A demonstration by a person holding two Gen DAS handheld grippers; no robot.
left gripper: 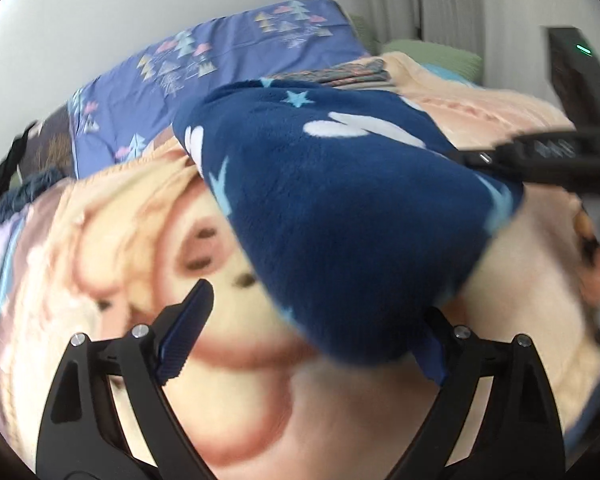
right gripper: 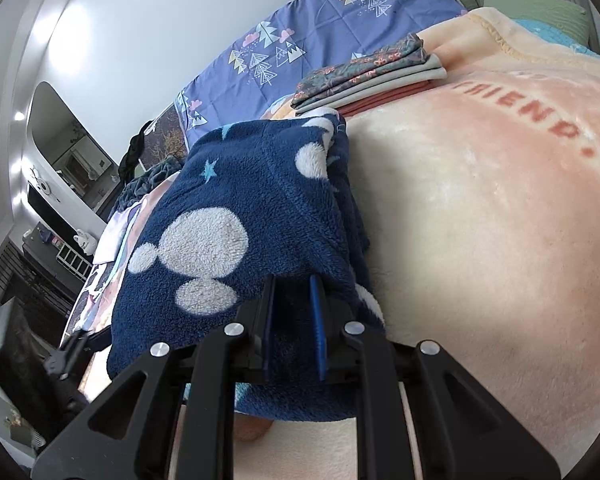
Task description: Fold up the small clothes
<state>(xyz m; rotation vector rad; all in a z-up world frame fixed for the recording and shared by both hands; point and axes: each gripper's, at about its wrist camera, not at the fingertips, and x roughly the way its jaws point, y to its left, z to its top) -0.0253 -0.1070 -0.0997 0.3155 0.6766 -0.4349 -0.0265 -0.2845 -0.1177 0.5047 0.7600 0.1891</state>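
The navy fleece garment, with white mouse-head shapes and pale blue stars, lies doubled on the peach blanket of the bed. The right gripper is clamped on its near edge. The left gripper stands wide apart, gripping nothing. Folded clothes are stacked at one o'clock.

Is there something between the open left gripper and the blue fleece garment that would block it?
Nothing visible blocks it. The left gripper has its jaws wide open, and the lower corner of the blue fleece garment already hangs between them, over the peach blanket. The right gripper is shut on the garment's other edge.
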